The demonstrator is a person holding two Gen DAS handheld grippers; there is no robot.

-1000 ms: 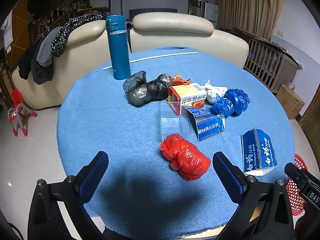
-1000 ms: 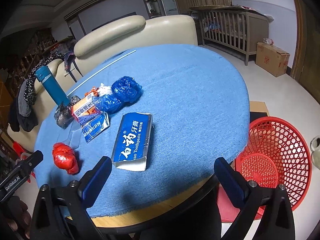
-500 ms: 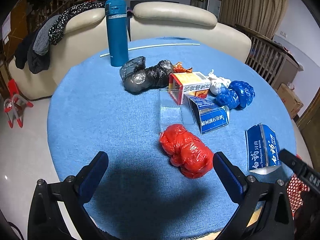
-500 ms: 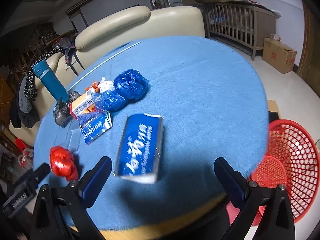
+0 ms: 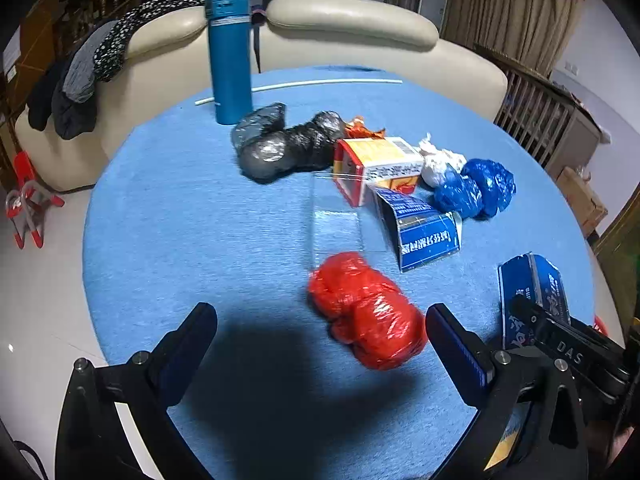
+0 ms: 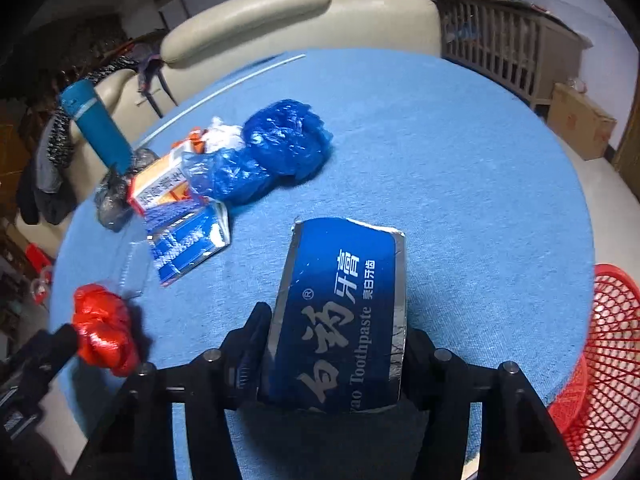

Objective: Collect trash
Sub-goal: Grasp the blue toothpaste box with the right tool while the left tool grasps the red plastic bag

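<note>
My right gripper (image 6: 336, 344) was closing on the box (image 6: 340, 312); left gripper (image 5: 320, 344) gaped over the red bag (image 5: 366, 312). Basket (image 6: 612, 344) apparently empty; pile untouched.

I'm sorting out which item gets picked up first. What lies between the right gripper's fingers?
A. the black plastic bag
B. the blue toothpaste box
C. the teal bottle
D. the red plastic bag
B: in the right wrist view the blue toothpaste box sits between the fingers of the right gripper, whose jaws are closing on its two sides; the red plastic bag lies apart, off to the left.
</note>
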